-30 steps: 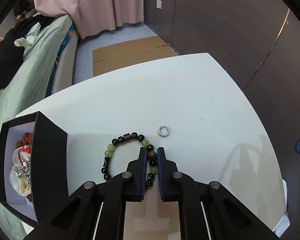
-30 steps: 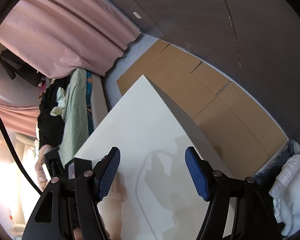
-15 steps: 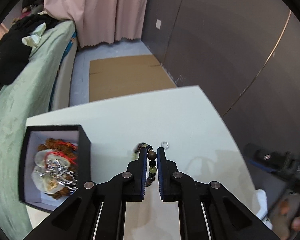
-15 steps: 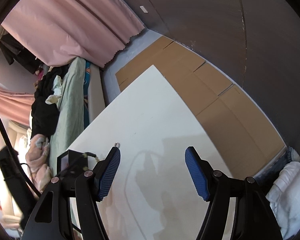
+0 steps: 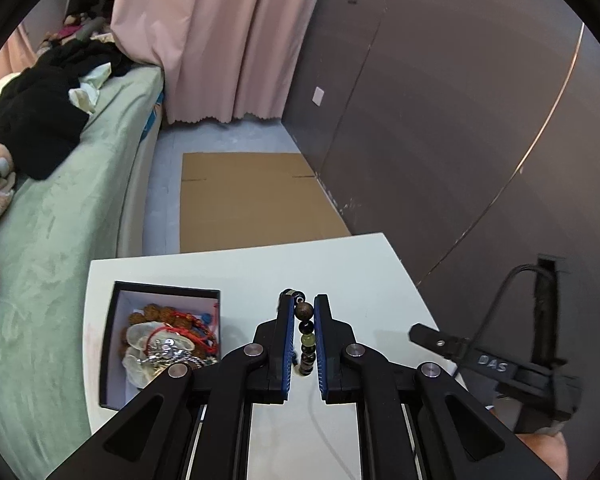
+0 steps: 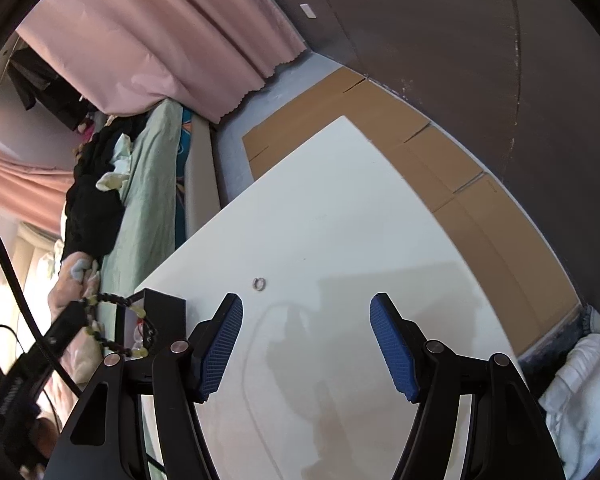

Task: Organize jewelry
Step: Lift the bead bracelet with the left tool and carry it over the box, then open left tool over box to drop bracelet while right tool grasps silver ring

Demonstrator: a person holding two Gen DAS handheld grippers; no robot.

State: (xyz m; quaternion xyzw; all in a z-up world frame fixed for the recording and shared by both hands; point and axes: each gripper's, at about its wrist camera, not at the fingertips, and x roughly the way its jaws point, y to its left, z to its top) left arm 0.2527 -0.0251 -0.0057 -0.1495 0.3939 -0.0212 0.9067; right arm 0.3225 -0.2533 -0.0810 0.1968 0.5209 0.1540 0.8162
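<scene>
My left gripper (image 5: 303,308) is shut on a beaded bracelet (image 5: 305,332) of black, brown and pale green beads, lifted above the white table (image 5: 360,272). In the right wrist view the same bracelet (image 6: 112,322) hangs from the left gripper (image 6: 74,322) as a loop beside the black jewelry box (image 6: 166,314). The box (image 5: 112,344) stands open at the table's left, holding several pieces of jewelry. A small silver ring (image 6: 259,283) lies on the table ahead of my right gripper (image 6: 306,316), which is open and empty above the table.
A bed with a green cover (image 5: 60,232) and dark clothes runs along the table's left side. Flattened cardboard (image 5: 248,200) lies on the floor beyond the table, under a pink curtain (image 5: 228,40). Dark wall panels (image 5: 440,120) stand to the right.
My left gripper has lifted the bracelet off the table and risen, so the table looks smaller and the box shows from above. My right gripper slid across; the ring has come into its view.
</scene>
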